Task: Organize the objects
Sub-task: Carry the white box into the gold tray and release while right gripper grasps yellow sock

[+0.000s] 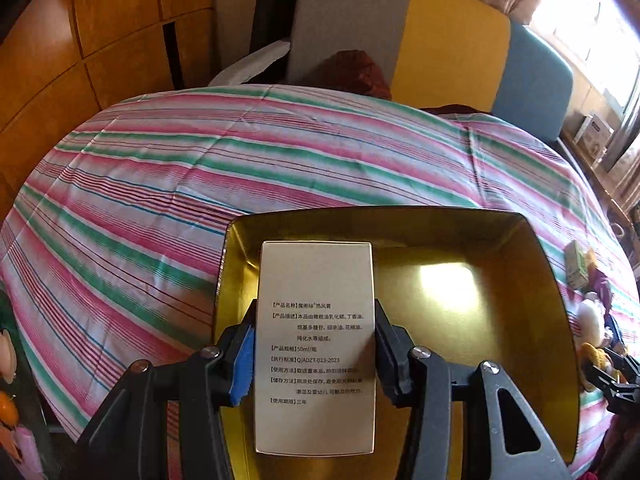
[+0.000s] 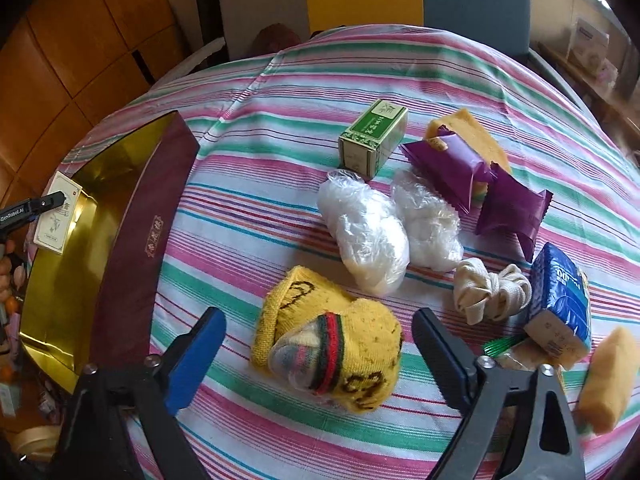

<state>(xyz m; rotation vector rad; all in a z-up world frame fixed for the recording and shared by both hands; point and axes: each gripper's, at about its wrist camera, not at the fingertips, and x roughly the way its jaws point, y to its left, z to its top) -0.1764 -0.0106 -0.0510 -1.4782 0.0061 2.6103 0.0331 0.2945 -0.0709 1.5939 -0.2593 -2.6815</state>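
Note:
My left gripper (image 1: 315,344) is shut on a white printed carton (image 1: 316,344) and holds it over the left side of a gold-lined box (image 1: 532,280). In the right wrist view that maroon-sided box (image 2: 140,240) sits at the table's left, with the carton (image 2: 58,218) and left gripper over it. My right gripper (image 2: 320,344) is open, its fingers either side of a yellow knitted sock bundle (image 2: 332,340) lying on the striped cloth.
On the striped tablecloth (image 2: 248,160) lie a green carton (image 2: 372,136), two clear plastic bundles (image 2: 364,232), two purple packets (image 2: 452,168), a cream fabric tie (image 2: 488,286), a blue tissue pack (image 2: 560,304) and yellow sponges (image 2: 608,380). Chairs stand behind the table.

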